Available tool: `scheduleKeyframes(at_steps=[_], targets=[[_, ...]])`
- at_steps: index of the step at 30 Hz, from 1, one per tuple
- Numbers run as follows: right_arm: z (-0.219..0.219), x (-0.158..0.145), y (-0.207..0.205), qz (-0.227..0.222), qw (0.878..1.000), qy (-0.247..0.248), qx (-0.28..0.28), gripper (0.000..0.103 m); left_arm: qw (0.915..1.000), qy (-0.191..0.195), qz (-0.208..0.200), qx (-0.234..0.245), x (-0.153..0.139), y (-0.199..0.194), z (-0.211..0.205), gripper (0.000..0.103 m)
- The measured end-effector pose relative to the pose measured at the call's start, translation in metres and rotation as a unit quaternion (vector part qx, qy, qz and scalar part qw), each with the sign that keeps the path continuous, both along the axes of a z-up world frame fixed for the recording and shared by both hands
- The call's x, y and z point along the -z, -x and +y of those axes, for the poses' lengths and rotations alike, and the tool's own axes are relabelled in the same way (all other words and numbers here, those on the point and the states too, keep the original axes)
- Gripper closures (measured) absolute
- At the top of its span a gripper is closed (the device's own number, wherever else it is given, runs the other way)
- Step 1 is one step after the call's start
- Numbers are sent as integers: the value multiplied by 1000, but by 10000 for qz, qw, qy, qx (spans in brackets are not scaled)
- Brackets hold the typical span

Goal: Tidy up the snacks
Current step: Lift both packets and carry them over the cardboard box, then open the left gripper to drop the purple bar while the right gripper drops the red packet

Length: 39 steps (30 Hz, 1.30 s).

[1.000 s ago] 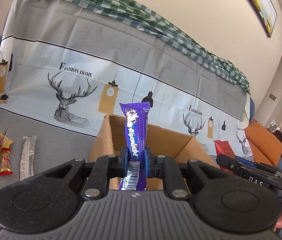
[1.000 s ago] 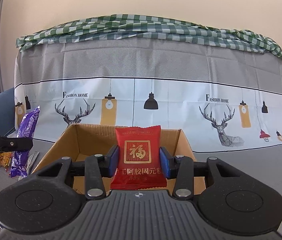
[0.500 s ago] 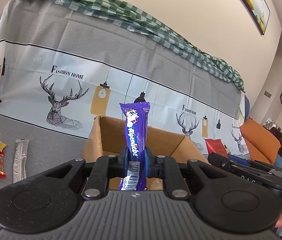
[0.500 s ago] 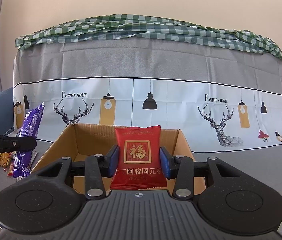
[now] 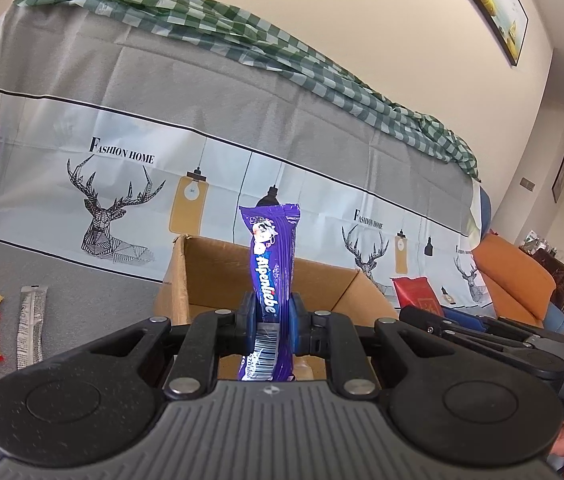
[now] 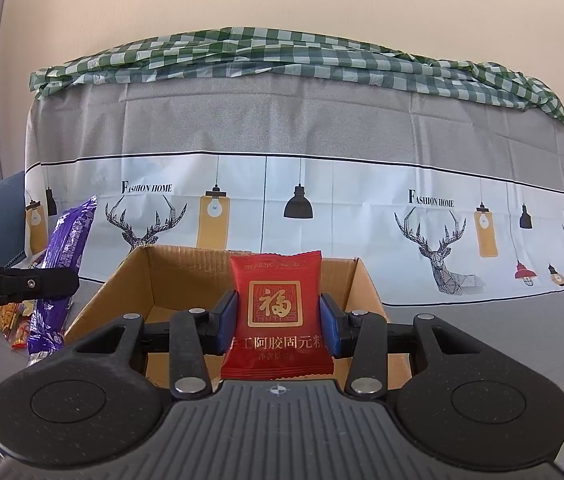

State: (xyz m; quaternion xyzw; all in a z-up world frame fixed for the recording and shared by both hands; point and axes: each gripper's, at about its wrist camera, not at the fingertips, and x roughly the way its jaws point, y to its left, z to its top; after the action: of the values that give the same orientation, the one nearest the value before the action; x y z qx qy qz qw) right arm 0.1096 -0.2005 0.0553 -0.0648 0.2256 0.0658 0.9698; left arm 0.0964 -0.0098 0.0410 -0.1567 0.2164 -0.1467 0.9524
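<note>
Purple candy stick (image 5: 272, 276) upright, pinched by left gripper (image 5: 273, 316) | red packet (image 6: 276, 316) pinched by right gripper (image 6: 278, 318)

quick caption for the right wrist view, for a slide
Right gripper holds a red snack packet upright before an open cardboard box, jaws closed on it.

Cardboard box (image 6: 186, 280): brown corrugated board, matt, with rough raw edges. Purple candy wrapper (image 5: 272, 264), upright in front of the box: glossy plastic film, crimped at the top. Red snack packet (image 6: 276, 312), also in front of the box: smooth film with a soft sheen and gold print. Printed cover (image 6: 321, 200) behind the box: matt sheet with fold creases. Checked cloth (image 6: 282, 56) above it: thin, crumpled. Gripper body (image 6: 278, 424): matt black plastic, finely speckled, ribbed at centre, with shiny metal rivets.
</note>
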Motion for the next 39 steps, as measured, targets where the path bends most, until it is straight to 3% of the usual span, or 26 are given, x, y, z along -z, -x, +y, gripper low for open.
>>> scheduleKeyframes(at_steps=[36, 37, 39], targets=[[1, 1, 0, -103, 9998, 137, 48, 58, 9992, 56, -40, 402, 1, -5, -37, 86], [1, 1, -1, -99, 9998, 149, 58, 57, 9989, 79, -4, 462, 2, -6, -38, 86], [1, 2, -2, -82, 9998, 160, 109, 52, 9985, 100, 87, 526, 4, -9, -40, 76]])
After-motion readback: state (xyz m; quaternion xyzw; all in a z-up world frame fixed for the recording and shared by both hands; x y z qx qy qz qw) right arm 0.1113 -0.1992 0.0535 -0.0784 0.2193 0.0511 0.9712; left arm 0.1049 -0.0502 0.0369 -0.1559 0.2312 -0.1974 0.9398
